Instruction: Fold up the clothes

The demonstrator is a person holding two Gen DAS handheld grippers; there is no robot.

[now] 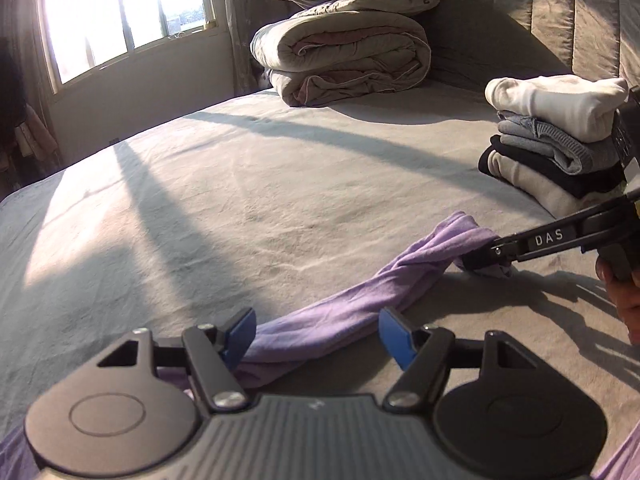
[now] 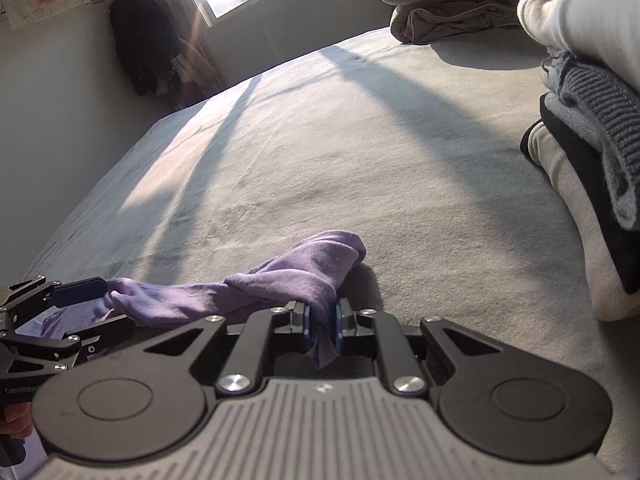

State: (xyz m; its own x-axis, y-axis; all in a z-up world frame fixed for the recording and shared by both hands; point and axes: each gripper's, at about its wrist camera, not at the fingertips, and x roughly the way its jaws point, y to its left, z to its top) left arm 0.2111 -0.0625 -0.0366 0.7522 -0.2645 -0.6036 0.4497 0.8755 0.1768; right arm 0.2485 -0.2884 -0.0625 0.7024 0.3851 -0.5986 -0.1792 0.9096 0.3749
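Folded stack (image 1: 560, 140) sits on bed (image 1: 240, 200) — purple garment (image 1: 360, 304) lies bunched, unfolded. Right gripper (image 2: 322, 326) pinches its end; left gripper (image 1: 316, 334) spread wide around other end.

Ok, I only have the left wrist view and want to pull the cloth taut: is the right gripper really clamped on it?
Observer: Yes. In the right wrist view the right gripper has both blue pads shut on the purple garment, with a short tail hanging below them.
Operator: And my left gripper, seen from that side?
Observer: The left gripper has its fingers apart; the garment's end lies by the upper fingertip, not pinched.
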